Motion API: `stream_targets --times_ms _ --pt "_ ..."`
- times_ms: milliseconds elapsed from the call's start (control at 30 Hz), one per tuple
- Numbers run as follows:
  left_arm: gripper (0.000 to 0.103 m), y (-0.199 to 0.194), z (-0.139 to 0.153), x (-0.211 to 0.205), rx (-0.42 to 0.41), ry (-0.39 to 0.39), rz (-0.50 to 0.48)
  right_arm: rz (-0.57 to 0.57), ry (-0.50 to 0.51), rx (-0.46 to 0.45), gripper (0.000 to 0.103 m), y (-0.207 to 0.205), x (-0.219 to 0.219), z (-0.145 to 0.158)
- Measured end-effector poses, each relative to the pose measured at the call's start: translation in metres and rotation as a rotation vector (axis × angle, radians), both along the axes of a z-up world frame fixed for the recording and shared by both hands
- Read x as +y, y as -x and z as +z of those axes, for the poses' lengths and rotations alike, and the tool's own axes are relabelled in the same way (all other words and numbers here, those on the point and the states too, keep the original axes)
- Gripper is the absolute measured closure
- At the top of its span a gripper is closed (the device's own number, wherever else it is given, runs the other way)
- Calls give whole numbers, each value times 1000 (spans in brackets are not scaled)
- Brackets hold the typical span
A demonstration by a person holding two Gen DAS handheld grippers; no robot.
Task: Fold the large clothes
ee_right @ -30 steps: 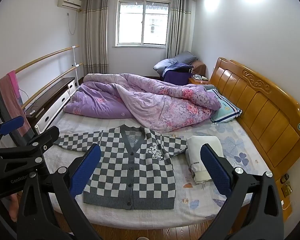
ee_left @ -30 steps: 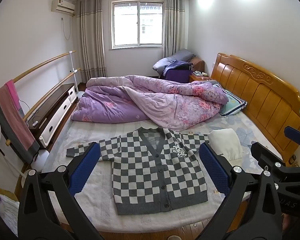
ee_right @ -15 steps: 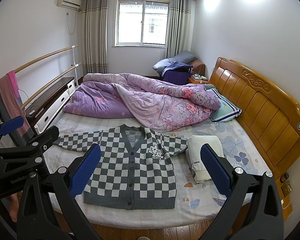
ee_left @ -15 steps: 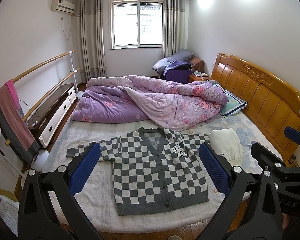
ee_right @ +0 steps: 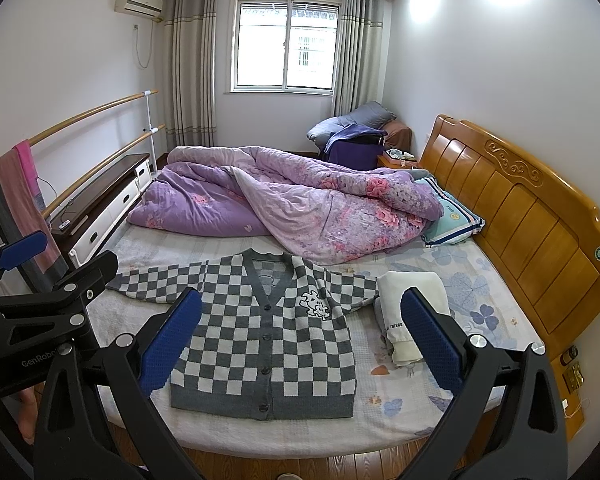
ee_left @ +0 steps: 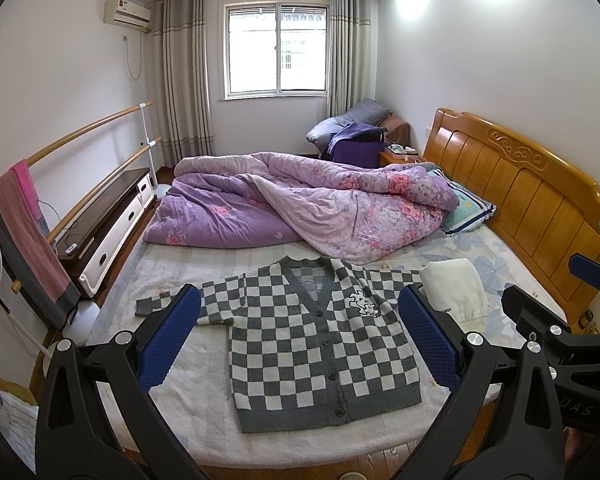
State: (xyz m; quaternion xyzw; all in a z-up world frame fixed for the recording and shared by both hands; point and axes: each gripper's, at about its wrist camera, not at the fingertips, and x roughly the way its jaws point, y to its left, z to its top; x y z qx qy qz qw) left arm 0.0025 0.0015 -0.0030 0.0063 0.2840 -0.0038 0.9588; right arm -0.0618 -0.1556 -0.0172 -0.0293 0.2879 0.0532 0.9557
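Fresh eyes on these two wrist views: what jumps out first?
The grey-and-white checkered cardigan laid flat, buttoned, sleeves spread, near the front edge of the bed. Behind it a rumpled purple floral quilt fills the far half, and a folded white garment lies beside the cardigan toward the wooden headboard. Both the left gripper and right gripper hang open above the near edge, holding nothing.

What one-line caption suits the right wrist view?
Open right gripper hovers before a checkered cardigan laid flat on the bed, beside folded white clothes.
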Motion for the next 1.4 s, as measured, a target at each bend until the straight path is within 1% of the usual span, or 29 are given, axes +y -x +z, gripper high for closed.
stream_targets --times_ms 233,400,433,633,933,1100,1167,1267,1400 --pt "5 0 0 0 0 0 1 -1 0 3 7 -3 1 -5" --pt "5 -3 -1 5 4 -1 -1 -4 2 12 7 -4 14 -13" --pt "5 -7 -9 14 5 -1 -5 -5 2 13 7 -7 18 -16" --pt "5 -7 -14 24 9 -2 -6 -5 -5 23 7 -9 19 -17" --pt "5 -14 -26 30 40 -2 -13 -4 -11 59 7 -19 22 -28" --pt "5 -33 -35 30 65 -12 7 25 -22 84 7 -43 22 -37" --pt "5 -43 -40 29 71 -15 24 43 -25 92 7 -59 21 -41" --pt "5 -66 -43 27 83 -10 50 73 -27 98 7 -84 19 -44" --pt "5 -113 -44 16 109 -26 102 115 -35 122 7 -136 13 -49"
